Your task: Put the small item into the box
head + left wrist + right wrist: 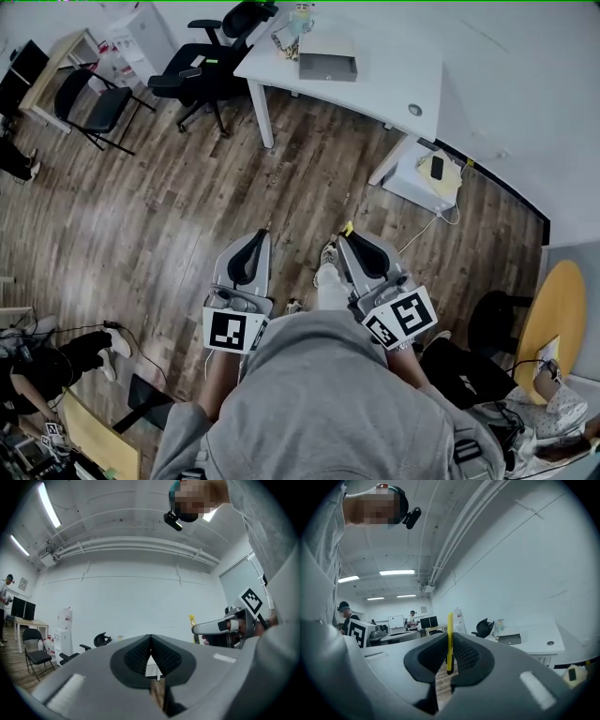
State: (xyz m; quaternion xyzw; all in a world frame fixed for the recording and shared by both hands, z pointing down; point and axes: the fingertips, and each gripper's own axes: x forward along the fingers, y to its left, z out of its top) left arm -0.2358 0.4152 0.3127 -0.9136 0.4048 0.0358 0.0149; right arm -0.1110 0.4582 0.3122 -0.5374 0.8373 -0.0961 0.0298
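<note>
My right gripper (449,656) is shut on a thin yellow item (450,639) that stands upright between the jaws and pokes out above them. In the head view its yellow tip (347,228) shows at the front of the right gripper (351,238). My left gripper (258,236) is held beside it at chest height, over the wooden floor. Its jaws (150,644) are shut with nothing between them. The grey open box (326,58) lies on the white table (394,80) far ahead. The same box (509,638) shows small in the right gripper view.
A black office chair (202,61) stands left of the table and a folding chair (89,98) further left. A low white unit with a phone (433,171) sits by the table's right leg. At the right is a round yellow table (558,314). People stand at desks (411,620).
</note>
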